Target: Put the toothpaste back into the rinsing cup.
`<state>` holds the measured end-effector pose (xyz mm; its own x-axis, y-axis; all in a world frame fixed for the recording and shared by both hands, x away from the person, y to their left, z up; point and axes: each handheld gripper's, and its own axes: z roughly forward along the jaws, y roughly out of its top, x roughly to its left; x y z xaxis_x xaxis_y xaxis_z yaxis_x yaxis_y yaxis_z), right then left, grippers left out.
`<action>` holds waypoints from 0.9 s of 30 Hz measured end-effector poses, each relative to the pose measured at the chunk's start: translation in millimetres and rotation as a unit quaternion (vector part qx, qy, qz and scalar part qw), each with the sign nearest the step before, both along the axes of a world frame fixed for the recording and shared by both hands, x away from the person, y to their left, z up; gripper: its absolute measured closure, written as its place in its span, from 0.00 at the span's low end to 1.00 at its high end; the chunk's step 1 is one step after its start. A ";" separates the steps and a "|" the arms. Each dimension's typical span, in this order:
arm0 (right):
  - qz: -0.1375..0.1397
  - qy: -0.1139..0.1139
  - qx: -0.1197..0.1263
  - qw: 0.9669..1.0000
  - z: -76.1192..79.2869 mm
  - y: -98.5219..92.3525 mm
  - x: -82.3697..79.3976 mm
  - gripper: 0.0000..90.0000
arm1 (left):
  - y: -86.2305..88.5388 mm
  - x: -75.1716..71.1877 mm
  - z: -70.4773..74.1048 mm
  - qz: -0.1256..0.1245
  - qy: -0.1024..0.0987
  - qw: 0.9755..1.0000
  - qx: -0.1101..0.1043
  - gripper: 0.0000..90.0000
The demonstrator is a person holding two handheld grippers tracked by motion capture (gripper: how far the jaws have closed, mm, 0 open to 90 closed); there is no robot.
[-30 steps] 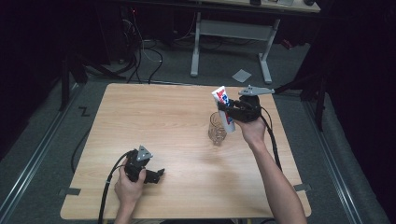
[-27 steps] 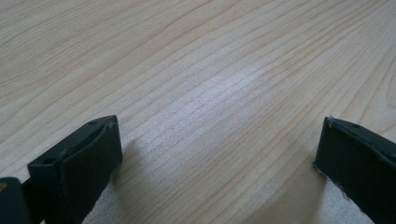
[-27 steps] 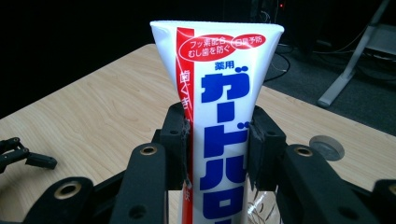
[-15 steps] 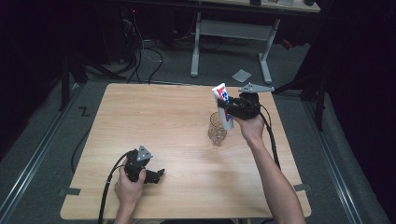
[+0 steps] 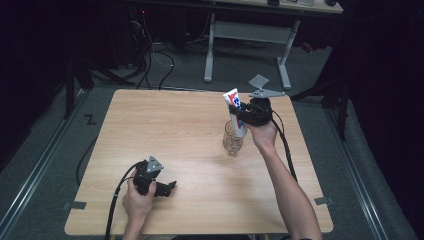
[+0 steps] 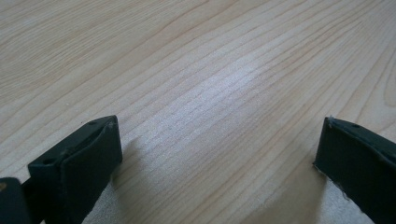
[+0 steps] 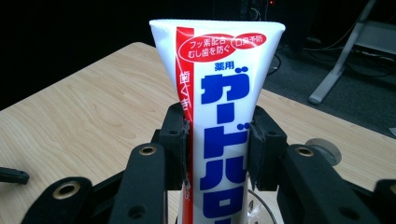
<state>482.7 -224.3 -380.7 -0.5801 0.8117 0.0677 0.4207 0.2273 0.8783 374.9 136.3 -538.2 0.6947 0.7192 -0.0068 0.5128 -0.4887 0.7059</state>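
Wooden and pale, the bench [image 5: 165, 125] is where we work with a gripper in each hand. Our right gripper [image 5: 239, 114] holds a white toothpaste tube [image 5: 236, 111] with blue and red writing on it. Its fingers [image 7: 175, 135] are squeezed tight on the sides of the tube, one on each side. The tube stands up tall, with its flat wide end at the top. Its low end goes down into a clear glass [image 5: 233, 142] that stands on the bench, toward the far right side. Our left gripper [image 5: 167, 187] rests low near the front edge of the bench, well apart from the glass. Its fingers [image 6: 88, 154] are wide apart, with bare wood between them.
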 end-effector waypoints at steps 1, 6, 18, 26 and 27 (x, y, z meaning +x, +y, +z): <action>0.000 0.000 -0.001 1.000 -0.5 0.5 0.7 0.71 | 0.0 0.0 0.0 0.000 0.000 1.000 0.000 0.01; -0.007 -0.002 -0.006 1.000 -4.0 4.4 3.4 0.71 | 0.0 0.0 0.0 0.000 0.000 1.000 0.000 0.01; -0.020 0.006 -0.018 1.000 -14.3 7.0 11.2 0.70 | 0.0 0.0 0.0 -0.001 0.000 1.000 0.000 0.01; -0.028 0.007 -0.027 0.999 -18.4 7.5 12.6 0.70 | 0.0 0.0 0.0 -0.001 0.000 1.000 0.000 0.01; -0.027 0.007 -0.027 0.999 -19.4 7.4 12.8 0.70 | 0.0 0.0 0.0 -0.001 0.000 1.000 0.000 0.01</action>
